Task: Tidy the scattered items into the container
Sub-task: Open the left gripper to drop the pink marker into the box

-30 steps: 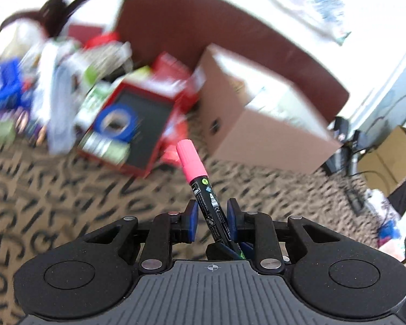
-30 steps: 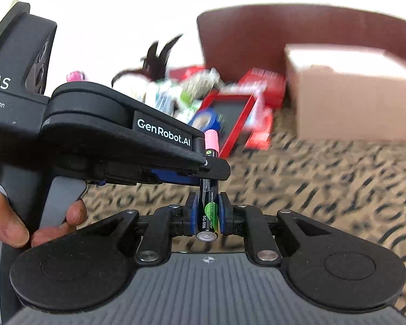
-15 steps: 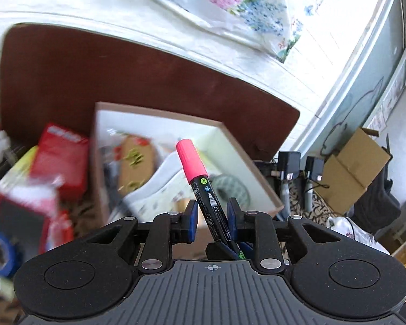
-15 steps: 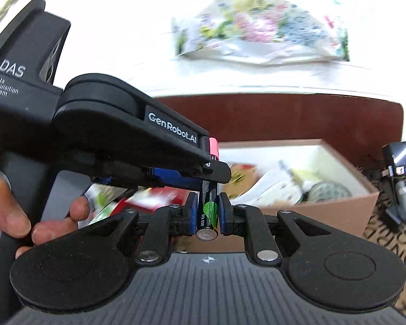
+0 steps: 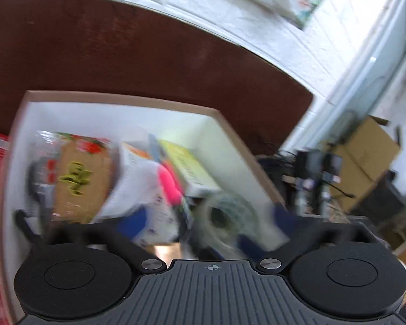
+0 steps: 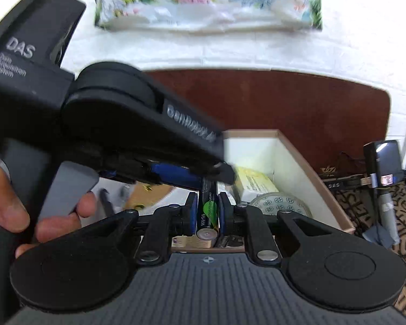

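While the left claw (image 5: 203, 222) gapes over the box (image 5: 116, 100), the right claw (image 6: 208, 211) pinches a battery (image 6: 208, 214)

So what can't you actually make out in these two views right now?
- Left view: the left claw and the marker are motion-blurred; release unclear.
- Right view: the left claw's body hides much of the box.
- Right view: the battery label is too small to read.

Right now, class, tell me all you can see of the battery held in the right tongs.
The battery is a slim cylinder, black with a bright green patch and small print, capped by a silvery metal end facing the camera. It lies lengthwise along the right tongs, clamped between their two blue pads. It hangs over the open cardboard box; its far end disappears under the left tongs.
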Available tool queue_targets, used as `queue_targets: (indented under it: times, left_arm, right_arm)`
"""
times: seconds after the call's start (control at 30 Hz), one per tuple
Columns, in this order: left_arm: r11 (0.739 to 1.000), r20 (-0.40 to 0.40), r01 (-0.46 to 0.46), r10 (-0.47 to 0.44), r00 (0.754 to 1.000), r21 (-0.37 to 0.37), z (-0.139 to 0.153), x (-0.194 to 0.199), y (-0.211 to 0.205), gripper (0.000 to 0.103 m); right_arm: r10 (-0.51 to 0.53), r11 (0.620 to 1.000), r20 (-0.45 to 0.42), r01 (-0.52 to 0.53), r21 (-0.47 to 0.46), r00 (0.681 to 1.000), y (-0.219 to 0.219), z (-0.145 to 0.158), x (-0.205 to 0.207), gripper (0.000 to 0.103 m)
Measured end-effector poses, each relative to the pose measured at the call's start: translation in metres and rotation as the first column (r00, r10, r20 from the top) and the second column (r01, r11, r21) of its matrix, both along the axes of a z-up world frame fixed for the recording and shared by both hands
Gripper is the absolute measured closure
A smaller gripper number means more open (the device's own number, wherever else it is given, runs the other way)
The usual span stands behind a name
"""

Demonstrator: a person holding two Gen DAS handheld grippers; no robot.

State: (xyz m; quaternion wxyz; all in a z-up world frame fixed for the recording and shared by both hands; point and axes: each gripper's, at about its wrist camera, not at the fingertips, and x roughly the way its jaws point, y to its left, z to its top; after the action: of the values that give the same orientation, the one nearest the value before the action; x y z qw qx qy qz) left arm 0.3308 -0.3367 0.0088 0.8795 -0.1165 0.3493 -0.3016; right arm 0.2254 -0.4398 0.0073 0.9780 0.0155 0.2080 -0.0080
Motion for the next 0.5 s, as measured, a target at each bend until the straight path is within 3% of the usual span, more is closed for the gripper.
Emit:
queue_targets:
  times: [0.03, 0.1, 0.3, 0.5]
  left_arm:
    - [1.0, 0.028, -0.011, 0.01, 1.0, 0.013, 0.0, -0.002, 0.002, 0.0]
    - [1.0, 0.063, 0.005, -0.007, 0.998, 0.028, 0.0, -0.004, 0.005, 0.0]
    - [0.999, 0.038, 0.002, -0.004, 0.999, 0.039, 0.0, -0.011, 0.012, 0.0]
    - [0.997, 0.092, -0.011, 0.004, 0.996, 0.076, 0.013, -0.044, 0.024, 0.0]
  right_arm:
    - [-0.019, 1.0, -0.01, 0.019, -0.006, 1.0, -0.002, -0.004, 0.004, 0.053]
    - [-0.03, 0.999, 0.009, 0.03, -0.021, 1.0, -0.005, -0.009, 0.002, 0.034]
    - [-0.014, 1.0, 0.025, 0.013, 0.014, 1.0, -0.007, -0.013, -0.011, 0.018]
    - [-0.02, 1.0, 0.036, 0.021, -0.019, 0.999, -0.002, -0.002, -0.031, 0.005]
